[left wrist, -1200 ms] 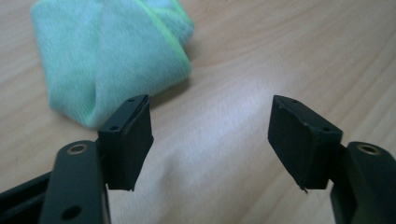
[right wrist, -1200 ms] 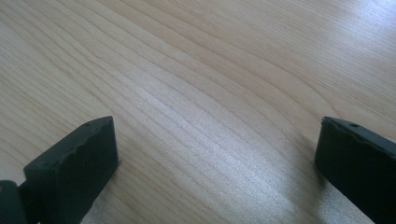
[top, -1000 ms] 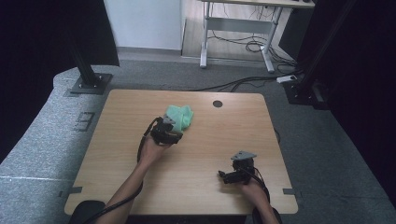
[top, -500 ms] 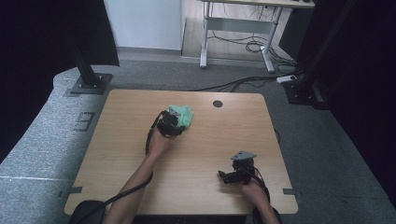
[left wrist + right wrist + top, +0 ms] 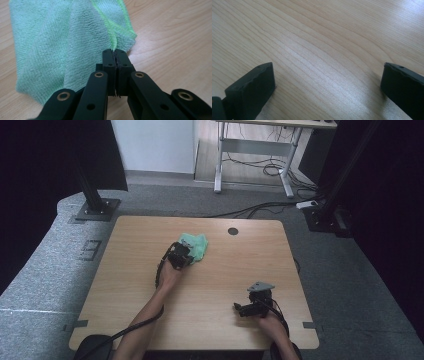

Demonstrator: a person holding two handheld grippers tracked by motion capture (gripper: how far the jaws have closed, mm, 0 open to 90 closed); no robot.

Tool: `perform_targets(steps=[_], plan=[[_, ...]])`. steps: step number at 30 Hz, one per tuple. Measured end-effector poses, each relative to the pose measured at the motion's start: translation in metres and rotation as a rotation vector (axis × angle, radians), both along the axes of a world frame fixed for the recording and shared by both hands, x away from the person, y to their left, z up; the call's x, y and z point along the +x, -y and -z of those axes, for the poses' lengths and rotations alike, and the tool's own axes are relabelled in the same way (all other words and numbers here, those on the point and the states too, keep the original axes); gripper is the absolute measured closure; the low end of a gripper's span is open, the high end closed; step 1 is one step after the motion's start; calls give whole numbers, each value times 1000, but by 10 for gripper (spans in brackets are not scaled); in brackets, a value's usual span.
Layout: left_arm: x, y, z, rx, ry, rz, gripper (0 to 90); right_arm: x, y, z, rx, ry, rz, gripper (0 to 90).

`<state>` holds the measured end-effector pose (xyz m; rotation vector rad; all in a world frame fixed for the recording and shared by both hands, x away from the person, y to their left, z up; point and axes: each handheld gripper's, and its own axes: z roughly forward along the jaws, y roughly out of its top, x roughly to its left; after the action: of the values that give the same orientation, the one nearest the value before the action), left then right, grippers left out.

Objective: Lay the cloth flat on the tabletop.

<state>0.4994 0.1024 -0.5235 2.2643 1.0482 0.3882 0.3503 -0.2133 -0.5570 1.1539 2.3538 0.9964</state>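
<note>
The green cloth (image 5: 194,246) lies crumpled on the table (image 5: 125,270) beside its cable hole (image 5: 233,231). The left gripper (image 5: 114,53) has just closed its jaws on the cloth's hem: grasp made, moving it remains. The right gripper (image 5: 327,82) rests wide open, empty.

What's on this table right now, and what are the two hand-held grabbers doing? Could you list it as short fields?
surface: wooden table with a round hole near its far edge
item: green cloth, crumpled, lying on the table towards the far side
left gripper: jaws closed, pinching the cloth's stitched edge
right gripper: jaws wide apart, nothing between them, just over bare wood near the front edge
hands: left hand reaches towards the cloth; right hand stays by the front edge
</note>
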Motion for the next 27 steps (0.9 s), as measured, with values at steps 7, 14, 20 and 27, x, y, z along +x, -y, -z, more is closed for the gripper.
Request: perform_targets(steps=[7,14,20,27], plan=[[-16,-4,-26,-76,19,54,879,0,0,0,0,0,0,0],[-38,-6,-66,-148,44,132,879,0,0,0,1,0,1,0],[-55,-12,-117,-251,103,178,878,0,0,0,1,1,1,0],[-51,-30,-132,-240,136,127,876,0,0,0,2,2,3,0]])
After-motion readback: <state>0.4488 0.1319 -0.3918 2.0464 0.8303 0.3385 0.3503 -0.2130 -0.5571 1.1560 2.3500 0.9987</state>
